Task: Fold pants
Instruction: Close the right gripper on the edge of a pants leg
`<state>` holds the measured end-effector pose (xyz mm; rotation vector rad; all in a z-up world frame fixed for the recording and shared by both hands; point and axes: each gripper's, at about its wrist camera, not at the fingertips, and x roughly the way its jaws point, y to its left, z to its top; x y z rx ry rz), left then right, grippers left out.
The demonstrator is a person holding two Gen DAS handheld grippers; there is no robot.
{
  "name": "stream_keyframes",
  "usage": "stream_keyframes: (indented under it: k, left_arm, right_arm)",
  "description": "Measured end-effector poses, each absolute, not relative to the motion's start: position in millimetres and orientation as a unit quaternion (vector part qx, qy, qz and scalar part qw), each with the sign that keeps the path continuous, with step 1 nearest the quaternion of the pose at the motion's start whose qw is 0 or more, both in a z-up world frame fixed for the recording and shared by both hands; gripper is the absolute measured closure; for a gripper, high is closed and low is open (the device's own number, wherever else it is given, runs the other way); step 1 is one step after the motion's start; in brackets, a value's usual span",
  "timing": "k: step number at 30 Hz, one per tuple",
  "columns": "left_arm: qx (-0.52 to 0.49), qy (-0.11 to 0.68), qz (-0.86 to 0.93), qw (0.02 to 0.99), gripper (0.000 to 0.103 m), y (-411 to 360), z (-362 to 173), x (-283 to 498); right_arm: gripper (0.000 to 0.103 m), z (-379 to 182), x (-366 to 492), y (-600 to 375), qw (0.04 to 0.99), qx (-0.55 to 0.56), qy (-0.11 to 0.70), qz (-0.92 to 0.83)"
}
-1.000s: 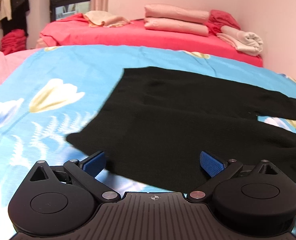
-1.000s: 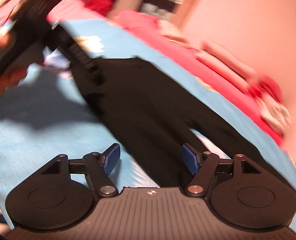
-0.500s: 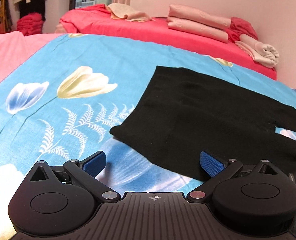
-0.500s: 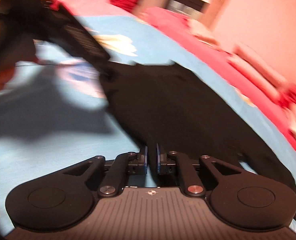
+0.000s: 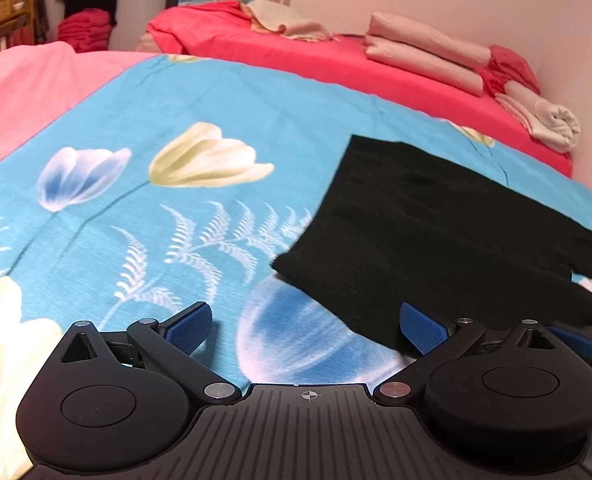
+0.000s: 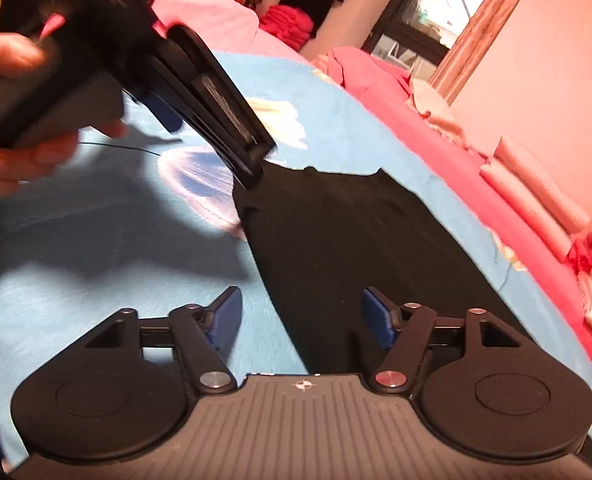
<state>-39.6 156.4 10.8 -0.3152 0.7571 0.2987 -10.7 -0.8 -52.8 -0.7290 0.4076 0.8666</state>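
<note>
Nearest in the right wrist view, the right gripper is seen with its jaws apart; they have just been opening, and the near edge of the black pants passes between the blue pads without being pressed by them. In the left wrist view the left gripper is likewise held wide open, with nothing clamped: bare bedsheet lies under most of the gap, and only the right pad is set just over the nearest border of the pants.

Beyond the grippers, the pants are spread flat on the blue floral bedsheet, waistband end towards the left gripper and legs running off to the right of that view. The left gripper's body and the hand holding it are visible in the right wrist view, poised at the waistband corner.

The step in hand is judged to be the taking of a grip for a first fold. It would be done well if each gripper were lowered onto an edge so that all fabric layers, and none of the sheet beneath, were caught between the pads. Both grips should be matched along one side, so that the cloth can be carried over evenly and the edges aligned.

Farther off, a red bed with stacked pink bedding is seen against the wall.
</note>
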Motion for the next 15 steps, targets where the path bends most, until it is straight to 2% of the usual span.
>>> stream_keyframes:
  k: [2,3,4,6,15]
  left_arm:
    - [-0.153,0.367,0.15,0.905,0.0,159,12,-41]
    - [-0.153,0.367,0.152,0.905,0.0,161,12,-42]
    - [-0.153,0.368,0.154,0.904,0.0,162,12,-42]
    - [-0.156,0.368,0.157,0.903,0.0,165,12,-43]
    - [-0.164,0.354,0.155,0.907,0.0,166,21,-39]
  right_arm:
    - [0.042,-55,1,6,0.83,-0.327,0.2,0.405]
    - [0.052,-54,7,8,0.833,-0.314,0.208,0.406]
    - [0.069,-54,12,9,0.834,-0.3,0.219,0.407]
    - [0.09,-54,21,13,0.839,-0.274,0.238,0.404]
    - [0.091,-62,-22,23,0.838,-0.301,0.198,0.41]
